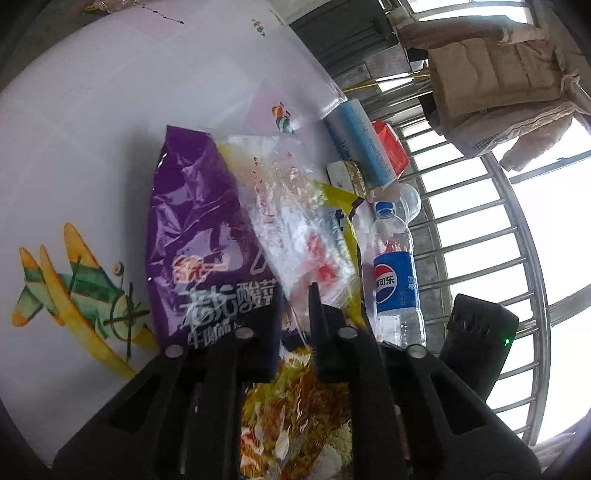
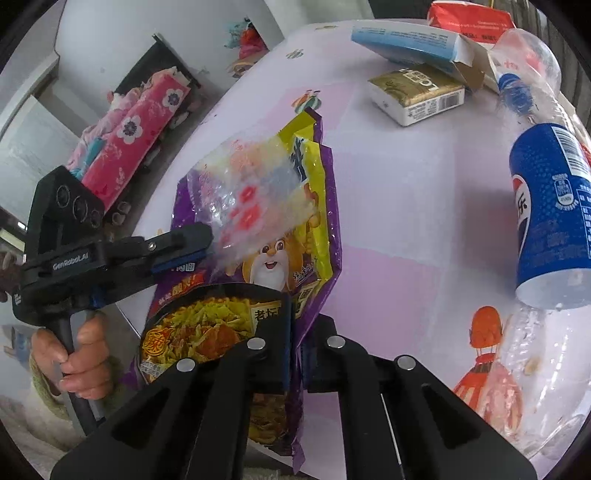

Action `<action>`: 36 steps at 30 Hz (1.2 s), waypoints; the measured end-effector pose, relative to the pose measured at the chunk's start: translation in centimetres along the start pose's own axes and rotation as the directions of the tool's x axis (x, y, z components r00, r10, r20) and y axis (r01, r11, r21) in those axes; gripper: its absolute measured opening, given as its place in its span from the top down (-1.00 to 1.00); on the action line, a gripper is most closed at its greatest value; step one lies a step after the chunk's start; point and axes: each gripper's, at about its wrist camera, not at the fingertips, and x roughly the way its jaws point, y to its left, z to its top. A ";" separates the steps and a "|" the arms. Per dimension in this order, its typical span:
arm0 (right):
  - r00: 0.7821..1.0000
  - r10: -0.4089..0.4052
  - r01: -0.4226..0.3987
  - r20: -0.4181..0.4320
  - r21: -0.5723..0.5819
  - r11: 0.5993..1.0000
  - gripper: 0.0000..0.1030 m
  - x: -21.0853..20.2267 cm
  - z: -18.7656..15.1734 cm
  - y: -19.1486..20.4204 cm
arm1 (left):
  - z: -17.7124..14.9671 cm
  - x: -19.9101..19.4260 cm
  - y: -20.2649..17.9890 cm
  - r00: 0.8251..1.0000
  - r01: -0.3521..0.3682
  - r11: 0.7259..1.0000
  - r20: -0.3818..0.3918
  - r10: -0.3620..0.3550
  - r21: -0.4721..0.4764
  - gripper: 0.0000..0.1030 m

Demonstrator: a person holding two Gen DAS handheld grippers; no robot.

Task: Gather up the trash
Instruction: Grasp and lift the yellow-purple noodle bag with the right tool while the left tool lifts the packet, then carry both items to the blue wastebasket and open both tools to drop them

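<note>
A purple noodle bag (image 1: pixel 192 229) (image 2: pixel 330 221) lies on the cartoon-printed table (image 1: pixel 92 129) (image 2: pixel 399 192), with a yellow snack bag (image 2: pixel 314 177) tucked in it. Over both lies a crinkled clear plastic bag (image 1: pixel 295 214) (image 2: pixel 258 184) with red print. My left gripper (image 1: pixel 295 299) (image 2: pixel 205 240) is shut on that clear bag's lower corner. My right gripper (image 2: pixel 299 325) is shut on the near edge of the purple noodle bag. An empty Pepsi bottle (image 1: pixel 395 280) (image 2: pixel 550 221) lies to the right.
At the table's far side sit a blue-and-white box (image 1: pixel 358 144) (image 2: pixel 406 40), a red carton (image 1: pixel 391 147) (image 2: pixel 469 18) and a small gold-and-white box (image 2: pixel 417 92). A hand (image 2: pixel 85 354) holds the left gripper's handle beyond the table's left edge. Window bars (image 1: pixel 480 240) stand behind.
</note>
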 end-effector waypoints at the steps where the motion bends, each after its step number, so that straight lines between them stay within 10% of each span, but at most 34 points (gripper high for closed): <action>1: 1.000 0.002 -0.002 -0.001 0.000 1.000 0.92 0.0 0.1 0.1 | 0.0 0.1 -0.1 1.000 0.005 1.000 0.003 -0.005 -0.001 0.96; 22: 0.972 -0.088 0.090 0.216 0.004 0.996 0.95 -7.0 1.1 0.2 | 0.6 -8.3 -6.8 0.963 0.006 0.979 0.264 -0.061 0.205 1.00; 36: 0.853 -0.078 0.042 0.516 0.081 0.996 0.95 -19.8 1.3 -3.6 | 0.2 -11.8 -18.2 0.921 0.048 0.901 0.330 -0.206 0.431 1.00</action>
